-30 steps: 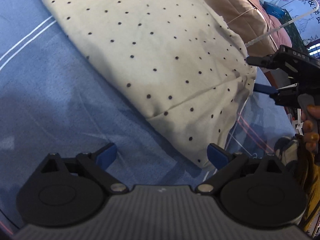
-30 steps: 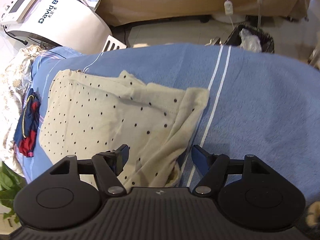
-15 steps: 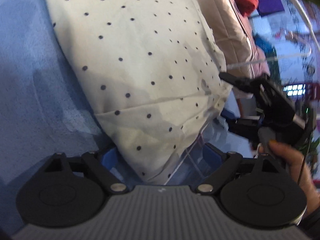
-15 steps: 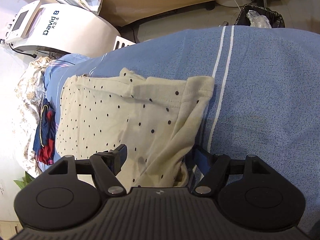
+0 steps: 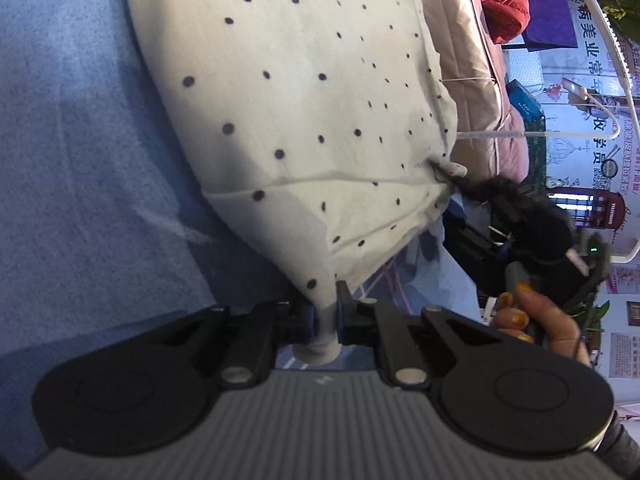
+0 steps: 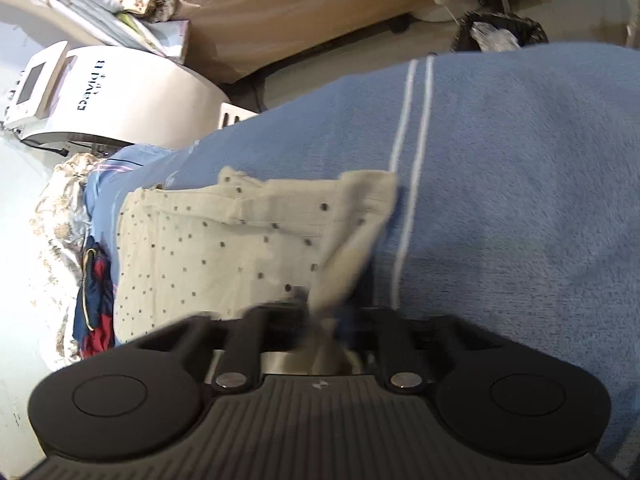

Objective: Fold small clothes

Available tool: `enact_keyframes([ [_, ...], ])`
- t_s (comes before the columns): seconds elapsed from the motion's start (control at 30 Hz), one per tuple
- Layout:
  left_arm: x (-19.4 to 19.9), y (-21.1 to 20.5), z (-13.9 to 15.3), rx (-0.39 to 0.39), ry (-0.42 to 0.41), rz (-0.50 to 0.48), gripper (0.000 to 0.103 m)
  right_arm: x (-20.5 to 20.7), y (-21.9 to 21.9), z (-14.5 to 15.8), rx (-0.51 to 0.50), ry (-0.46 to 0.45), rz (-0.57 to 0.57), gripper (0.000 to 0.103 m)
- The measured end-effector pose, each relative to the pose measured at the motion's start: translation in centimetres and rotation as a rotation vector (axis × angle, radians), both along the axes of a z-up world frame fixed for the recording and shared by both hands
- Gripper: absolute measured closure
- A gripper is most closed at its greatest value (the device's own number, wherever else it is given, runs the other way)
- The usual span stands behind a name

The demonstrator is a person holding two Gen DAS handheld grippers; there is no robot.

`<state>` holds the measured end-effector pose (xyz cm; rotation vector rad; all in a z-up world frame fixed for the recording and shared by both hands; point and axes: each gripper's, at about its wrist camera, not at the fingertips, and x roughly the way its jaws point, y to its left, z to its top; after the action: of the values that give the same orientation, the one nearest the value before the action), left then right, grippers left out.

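Observation:
A cream garment with small dark dots (image 5: 304,92) lies on a blue blanket (image 5: 80,160). My left gripper (image 5: 323,316) is shut on the garment's near corner, cloth bunched between the jaws. In the right wrist view the same garment (image 6: 224,248) spreads to the left, and my right gripper (image 6: 326,320) is shut on another corner of it. The right gripper also shows in the left wrist view (image 5: 452,174), pinching the garment's right edge, with the hand (image 5: 540,320) behind it.
The blue blanket (image 6: 520,200) has two white stripes (image 6: 408,168). A white machine (image 6: 120,96) stands at the far left, patterned cloth and a red-blue item (image 6: 96,300) beside the garment. A black bin (image 6: 500,32) stands on the floor beyond. Pink bedding (image 5: 480,60) lies behind.
Both grippers went from open to shut on corners of the dotted garment. The left gripper moved forward onto the near corner; the right closed on its edge.

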<state>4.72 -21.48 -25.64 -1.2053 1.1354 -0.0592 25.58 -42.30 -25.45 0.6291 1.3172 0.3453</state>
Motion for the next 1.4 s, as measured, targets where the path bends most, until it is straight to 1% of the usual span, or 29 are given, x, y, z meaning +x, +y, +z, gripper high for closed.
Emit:
enact_keyframes([
  [0.07, 0.3, 0.4, 0.2, 0.004, -0.01, -0.012, 0.096, -0.1, -0.1, -0.2, 0.026, 0.001, -0.017, 0.086],
  [0.1, 0.4, 0.7, 0.4, 0.013, -0.018, -0.019, 0.096, -0.2, 0.2, 0.1, 0.016, -0.013, -0.011, 0.09],
  [0.2, 1.0, 1.7, 1.4, 0.025, -0.044, -0.033, 0.096, 0.0, 1.6, 1.3, -0.052, -0.054, 0.027, 0.092],
  [0.3, 1.4, 3.4, 2.9, 0.031, -0.071, -0.02, 0.097, 0.6, 3.4, 3.3, -0.064, -0.09, 0.053, 0.093],
  [0.37, 1.6, 5.0, 3.4, 0.007, -0.063, 0.019, 0.097, 1.0, 5.0, 5.1, -0.08, -0.118, 0.087, 0.093],
  [0.43, 2.0, 7.0, 3.8, -0.023, -0.057, 0.052, 0.097, 1.4, 7.0, 7.2, -0.1, -0.151, 0.111, 0.093],
  [0.5, 2.5, 9.3, 4.5, -0.037, -0.059, 0.073, 0.097, 2.1, 9.3, 8.6, -0.106, -0.157, 0.121, 0.093],
  [0.57, 2.9, 12.0, 5.3, -0.05, -0.071, 0.105, 0.097, 3.1, 12.3, 9.6, -0.118, -0.166, 0.159, 0.093],
  [0.63, 3.0, 15.5, 5.7, -0.066, -0.063, 0.152, 0.097, 4.3, 15.8, 10.2, -0.129, -0.165, 0.18, 0.093],
  [0.7, 3.3, 19.3, 5.7, -0.075, -0.05, 0.205, 0.097, 5.5, 19.4, 10.3, -0.136, -0.162, 0.193, 0.093],
  [0.8, 4.1, 24.6, 5.6, -0.042, -0.044, 0.243, 0.098, 7.5, 24.7, 9.7, -0.136, -0.14, 0.214, 0.093],
  [0.93, 5.0, 31.1, 4.8, -0.024, -0.027, 0.306, 0.098, 9.7, 31.1, 8.4, -0.143, -0.124, 0.25, 0.093],
  [1.03, 5.6, 34.8, 4.4, 0.005, -0.028, 0.314, 0.098, 11.0, 34.7, 7.5, -0.151, -0.106, 0.267, 0.093],
  [1.1, 6.2, 36.7, 3.5, -0.006, 0.006, 0.288, 0.097, 11.6, 36.7, 6.7, -0.196, -0.087, 0.281, 0.093],
  [1.13, 6.2, 37.5, 3.0, -0.009, 0.036, 0.29, 0.094, 11.8, 37.5, 6.2, -0.23, -0.083, 0.287, 0.093],
  [1.17, 6.2, 38.0, 2.8, -0.005, 0.057, 0.303, 0.088, 11.9, 38.0, 5.9, -0.244, -0.087, 0.287, 0.09],
  [1.2, 6.0, 38.9, 2.7, 0.009, 0.058, 0.307, 0.083, 12.0, 38.4, 5.6, -0.23, -0.097, 0.28, 0.076],
  [1.23, 5.9, 39.4, 3.0, 0.057, 0.045, 0.288, 0.07, 12.0, 38.4, 5.6, -0.208, -0.107, 0.268, 0.068],
  [1.27, 6.1, 39.9, 3.8, 0.128, 0.032, 0.261, 0.046, 11.9, 38.7, 5.9, -0.175, -0.134, 0.255, 0.058],
  [1.3, 6.1, 40.3, 4.8, 0.21, 0.003, 0.233, 0.037, 11.7, 38.8, 6.5, -0.15, -0.175, 0.258, 0.05],
  [1.33, 6.3, 40.7, 5.8, 0.264, -0.036, 0.211, 0.03, 11.4, 38.9, 7.3, -0.128, -0.223, 0.273, 0.047],
  [1.37, 5.9, 41.0, 7.2, 0.323, -0.104, 0.166, 0.03, 11.1, 38.8, 8.1, -0.115, -0.27, 0.292, 0.043],
  [1.4, 6.4, 40.9, 8.3, 0.379, -0.158, 0.107, 0.03, 10.6, 38.7, 9.0, -0.116, -0.318, 0.305, 0.043],
])
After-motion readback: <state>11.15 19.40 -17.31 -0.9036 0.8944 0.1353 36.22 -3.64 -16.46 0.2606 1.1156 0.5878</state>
